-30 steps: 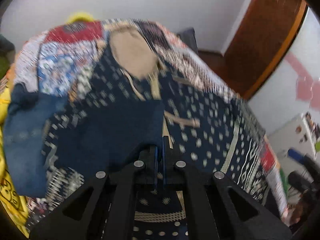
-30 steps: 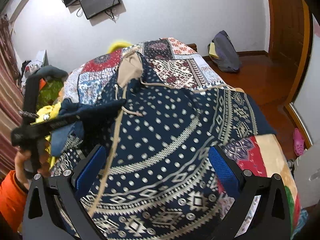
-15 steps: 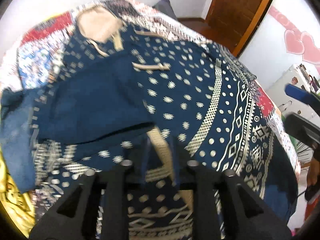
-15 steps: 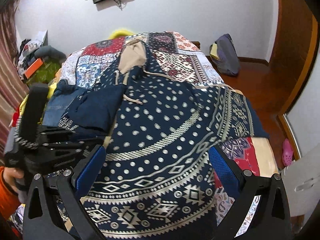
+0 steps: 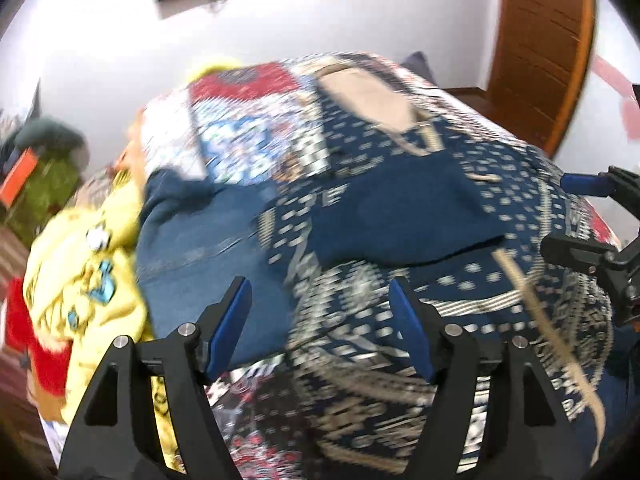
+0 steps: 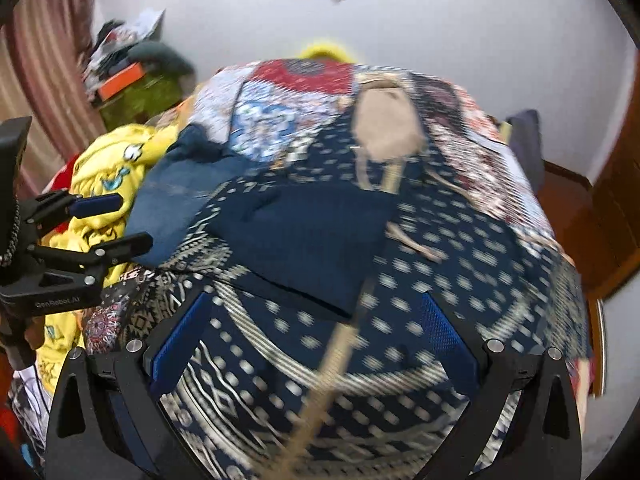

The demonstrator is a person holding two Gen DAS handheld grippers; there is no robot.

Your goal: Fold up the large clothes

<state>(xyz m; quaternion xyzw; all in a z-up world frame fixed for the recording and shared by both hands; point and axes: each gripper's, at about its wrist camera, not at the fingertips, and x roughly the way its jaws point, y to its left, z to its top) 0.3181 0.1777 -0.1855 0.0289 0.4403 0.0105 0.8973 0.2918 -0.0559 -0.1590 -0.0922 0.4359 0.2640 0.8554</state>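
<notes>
Item: navy patterned hooded garment [image 6: 440,248], spread on patchwork bed [image 6: 304,76], sleeve folded inward. Left gripper [image 5: 320,332] opening, empty; right gripper [image 6: 316,344] wide, empty (both hovering). Next, likely: grasp opposite sleeve.

Navy hooded garment [image 6: 420,264] patterned with pale dots and cream geometric bands; plain navy folded sleeve [image 6: 304,236]; tan hood lining [image 6: 386,128]. Patchwork bedspread [image 6: 296,92] in red, blue, white and maroon prints. Yellow cloth [image 5: 88,264] with cartoon print. Faded blue denim [image 5: 200,248]. Red fabric [image 5: 36,344] at the edge. Blue pads on black fingers [image 5: 228,328]. White wall [image 6: 460,28].
</notes>
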